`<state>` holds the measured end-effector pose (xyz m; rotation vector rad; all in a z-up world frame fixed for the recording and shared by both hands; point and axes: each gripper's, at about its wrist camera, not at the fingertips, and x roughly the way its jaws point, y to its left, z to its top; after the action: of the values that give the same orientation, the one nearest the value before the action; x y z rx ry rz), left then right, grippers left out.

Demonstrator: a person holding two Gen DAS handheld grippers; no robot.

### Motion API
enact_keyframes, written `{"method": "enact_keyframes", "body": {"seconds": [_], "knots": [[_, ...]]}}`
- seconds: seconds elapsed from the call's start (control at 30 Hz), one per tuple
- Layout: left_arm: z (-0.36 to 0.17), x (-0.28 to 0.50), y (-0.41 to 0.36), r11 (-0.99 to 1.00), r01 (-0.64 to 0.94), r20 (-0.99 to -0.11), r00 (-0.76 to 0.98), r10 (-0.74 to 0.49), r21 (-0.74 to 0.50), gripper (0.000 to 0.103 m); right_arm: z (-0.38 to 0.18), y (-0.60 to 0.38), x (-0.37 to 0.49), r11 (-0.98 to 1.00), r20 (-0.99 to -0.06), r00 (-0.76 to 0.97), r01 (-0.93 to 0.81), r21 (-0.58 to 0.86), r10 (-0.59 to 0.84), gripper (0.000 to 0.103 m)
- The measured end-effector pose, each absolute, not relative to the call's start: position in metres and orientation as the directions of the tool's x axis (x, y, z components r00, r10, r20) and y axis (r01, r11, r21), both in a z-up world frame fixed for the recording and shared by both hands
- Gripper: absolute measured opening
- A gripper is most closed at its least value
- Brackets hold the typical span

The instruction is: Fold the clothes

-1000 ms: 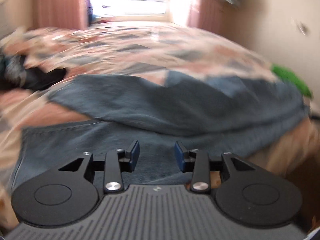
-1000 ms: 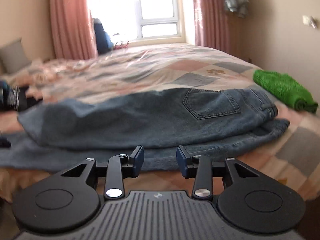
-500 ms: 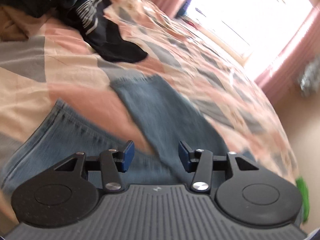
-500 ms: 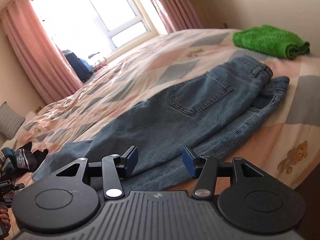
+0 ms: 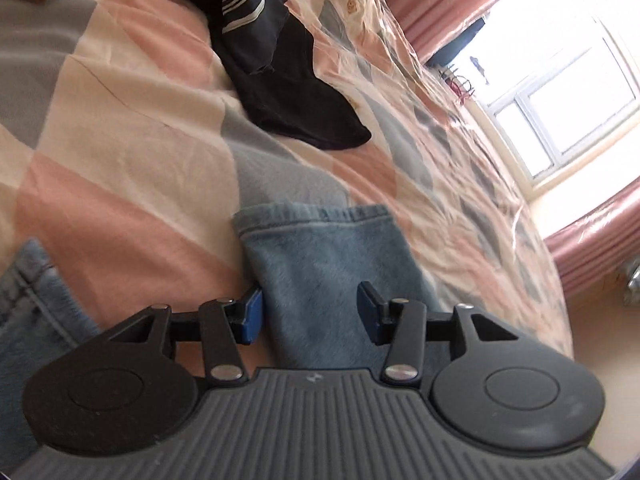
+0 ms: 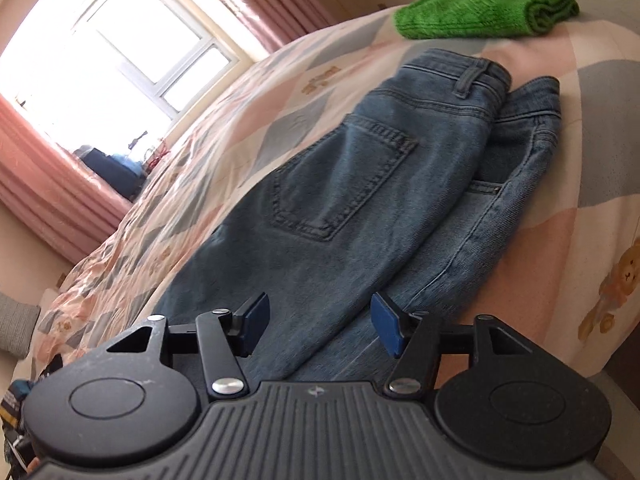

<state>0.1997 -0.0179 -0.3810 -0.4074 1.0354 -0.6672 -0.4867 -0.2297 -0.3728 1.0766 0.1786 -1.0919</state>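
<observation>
Left wrist view: the left gripper (image 5: 308, 312) hung with its jaws apart and nothing pressed between them, having just narrowed a little; the hem end of the upper leg of the jeans (image 5: 320, 256) lay on the bed (image 5: 120, 152) directly ahead, in line with the gap, its long axis running away from the gripper. A second denim edge showed at lower left, and a dark clothes pile (image 5: 280, 60) lay well beyond. Right wrist view: the right gripper (image 6: 316, 330) had just been widening and stood open and empty, over the thigh of the jeans (image 6: 340, 200), which stretched diagonally up and right to the waistband, near a folded green towel (image 6: 484, 12). Judged from this, the left gripper was nearer the hems and the right nearer the waist, so a lengthwise fold would carry one end toward the other.
</observation>
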Motion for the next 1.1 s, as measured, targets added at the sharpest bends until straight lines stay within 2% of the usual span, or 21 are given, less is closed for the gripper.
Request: {"method": "enact_keyframes", "body": {"seconds": [0.03, 0.07, 0.17, 0.27, 0.37, 0.47, 0.53, 0.57, 0.6, 0.67, 0.83, 0.9, 0.93, 0.97, 1.03, 1.07, 1.1], "knots": [[-0.379, 0.201, -0.019, 0.726, 0.312, -0.641, 0.341, -0.688, -0.613, 0.006, -0.374, -0.234, -0.493, 0.014, -0.585, 0.499, 0.768, 0.64, -0.64, 0.061], [-0.375, 0.2, -0.018, 0.713, 0.319, -0.625, 0.345, -0.701, -0.624, 0.002, -0.375, -0.239, -0.501, -0.016, -0.564, 0.501, 0.739, 0.674, -0.657, 0.061], [-0.346, 0.178, -0.003, 0.671, 0.417, -0.538, 0.401, -0.741, -0.613, 0.002, -0.376, -0.252, -0.528, -0.103, -0.51, 0.483, 0.646, 0.757, -0.712, 0.061], [-0.336, 0.162, 0.01, 0.662, 0.471, -0.498, 0.436, -0.749, -0.583, 0.005, -0.379, -0.266, -0.551, -0.171, -0.515, 0.432, 0.62, 0.766, -0.74, 0.06], [-0.358, 0.169, 0.009, 0.695, 0.413, -0.564, 0.405, -0.719, -0.589, 0.016, -0.386, -0.282, -0.564, -0.232, -0.565, 0.358, 0.654, 0.72, -0.743, 0.059], [-0.381, 0.173, 0.007, 0.712, 0.363, -0.602, 0.38, -0.702, -0.601, 0.017, -0.396, -0.298, -0.57, -0.262, -0.589, 0.327, 0.665, 0.699, -0.739, 0.059], [-0.388, 0.175, 0.003, 0.712, 0.351, -0.617, 0.356, -0.702, -0.608, 0.008, -0.4, -0.309, -0.571, -0.252, -0.593, 0.329, 0.679, 0.689, -0.735, 0.051], [-0.385, 0.174, 0.001, 0.715, 0.363, -0.617, 0.361, -0.699, -0.598, 0.004, -0.398, -0.313, -0.57, -0.244, -0.603, 0.327, 0.698, 0.674, -0.728, 0.03], [-0.38, 0.172, 0.0, 0.716, 0.378, -0.613, 0.371, -0.698, -0.586, 0.003, -0.396, -0.317, -0.568, -0.236, -0.612, 0.325, 0.715, 0.657, -0.721, 0.018], [-0.355, 0.164, 0.002, 0.702, 0.442, -0.57, 0.41, -0.712, -0.559, 0.003, -0.39, -0.324, -0.566, -0.213, -0.623, 0.321, 0.747, 0.629, -0.713, 0.01], [-0.276, 0.12, 0.062, 0.666, 0.591, -0.369, 0.556, -0.745, -0.455, 0.003, -0.357, -0.318, -0.565, -0.104, -0.576, 0.339, 0.792, 0.601, -0.744, 0.006], [-0.273, 0.104, 0.096, 0.681, 0.588, -0.346, 0.589, -0.73, -0.436, 0.005, -0.35, -0.311, -0.568, -0.09, -0.564, 0.335, 0.799, 0.595, -0.755, 0.006], [-0.277, 0.097, 0.11, 0.692, 0.581, -0.352, 0.599, -0.72, -0.428, 0.006, -0.348, -0.307, -0.571, -0.089, -0.56, 0.329, 0.802, 0.591, -0.761, 0.006], [-0.292, 0.093, 0.119, 0.711, 0.561, -0.395, 0.592, -0.702, -0.423, 0.008, -0.345, -0.303, -0.573, -0.088, -0.556, 0.323, 0.804, 0.588, -0.766, 0.006], [-0.334, 0.088, 0.13, 0.763, 0.502, -0.523, 0.557, -0.645, -0.407, 0.009, -0.353, -0.3, -0.581, -0.114, -0.577, 0.315, 0.802, 0.586, -0.754, 0.006], [-0.359, 0.088, 0.134, 0.782, 0.454, -0.579, 0.528, -0.622, -0.427, 0.01, -0.36, -0.3, -0.583, -0.132, -0.597, 0.312, 0.802, 0.583, -0.739, 0.008], [-0.378, 0.088, 0.142, 0.78, 0.402, -0.589, 0.512, -0.625, -0.479, 0.009, -0.368, -0.3, -0.585, -0.151, -0.62, 0.31, 0.803, 0.576, -0.721, 0.009]]}}
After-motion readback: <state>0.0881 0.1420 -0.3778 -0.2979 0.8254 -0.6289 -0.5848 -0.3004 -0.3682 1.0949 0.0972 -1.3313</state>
